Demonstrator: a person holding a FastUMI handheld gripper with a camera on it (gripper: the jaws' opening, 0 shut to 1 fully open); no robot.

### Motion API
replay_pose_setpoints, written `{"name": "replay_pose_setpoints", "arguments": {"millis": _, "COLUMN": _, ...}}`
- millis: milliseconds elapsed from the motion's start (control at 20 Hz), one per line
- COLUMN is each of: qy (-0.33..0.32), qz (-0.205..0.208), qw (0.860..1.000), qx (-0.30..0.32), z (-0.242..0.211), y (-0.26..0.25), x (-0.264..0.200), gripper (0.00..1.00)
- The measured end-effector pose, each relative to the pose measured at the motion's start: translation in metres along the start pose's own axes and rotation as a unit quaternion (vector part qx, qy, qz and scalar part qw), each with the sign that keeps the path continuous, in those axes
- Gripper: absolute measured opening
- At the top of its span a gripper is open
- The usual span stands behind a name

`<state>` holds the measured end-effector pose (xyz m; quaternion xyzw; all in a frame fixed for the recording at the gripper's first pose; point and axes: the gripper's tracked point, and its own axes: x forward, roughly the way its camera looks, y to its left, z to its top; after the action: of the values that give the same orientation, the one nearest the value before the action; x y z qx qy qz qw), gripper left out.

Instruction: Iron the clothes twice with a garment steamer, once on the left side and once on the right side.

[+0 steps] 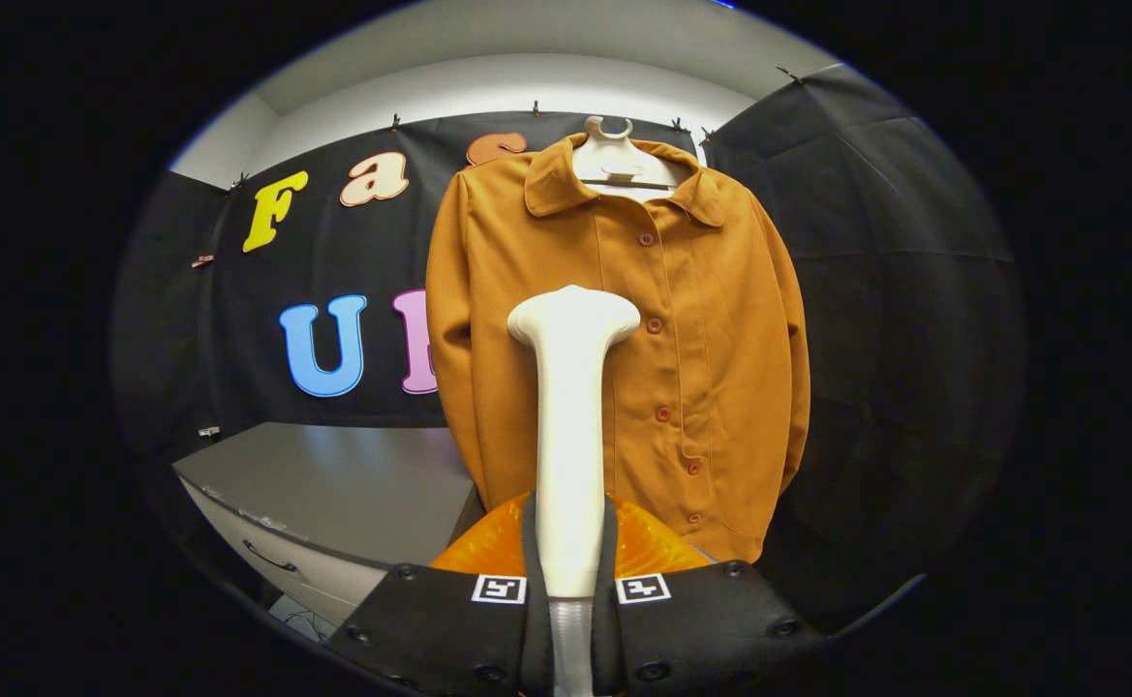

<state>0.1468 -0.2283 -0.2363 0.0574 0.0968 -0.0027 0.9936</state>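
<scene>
The hand-held gripper (570,581) is clamped on the steamer (570,426), whose long axis points straight ahead. Its head sits before the hanging shirt (711,319), left of the buttons, contact unclear.

The gripper (570,566) shows two broad, flat-topped finger blocks side by side, each with rounded outer corners and round screws set along its edges and corners. Each block carries a small square white marker with a black blocky pattern at its inner front corner, one on either side of the narrow gap between them. Ahead of the blocks the fingers (488,547) bulge into glossy, translucent, rounded shells with a faceted look, and a thin dark strip lines the inner edge of each.
</scene>
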Motion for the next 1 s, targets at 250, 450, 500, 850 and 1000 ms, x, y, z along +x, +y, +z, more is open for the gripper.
{"name": "replay_pose_setpoints", "arguments": {"millis": 250, "qy": 0.028, "qz": -0.009, "qw": 1.000, "qx": 0.005, "z": -0.034, "y": -0.009, "x": -0.007, "gripper": 0.19}}
{"name": "replay_pose_setpoints", "arguments": {"millis": 450, "qy": 0.061, "qz": -0.016, "qw": 0.998, "qx": 0.011, "z": -0.062, "y": -0.018, "x": -0.015, "gripper": 0.19}}
{"name": "replay_pose_setpoints", "arguments": {"millis": 500, "qy": 0.070, "qz": -0.017, "qw": 0.997, "qx": 0.011, "z": -0.069, "y": -0.021, "x": -0.020, "gripper": 0.19}}
{"name": "replay_pose_setpoints", "arguments": {"millis": 850, "qy": 0.105, "qz": -0.005, "qw": 0.994, "qx": 0.015, "z": -0.108, "y": -0.025, "x": -0.079, "gripper": 0.19}}
{"name": "replay_pose_setpoints", "arguments": {"millis": 1000, "qy": 0.086, "qz": 0.003, "qw": 0.996, "qx": 0.017, "z": -0.089, "y": -0.024, "x": -0.102, "gripper": 0.19}}
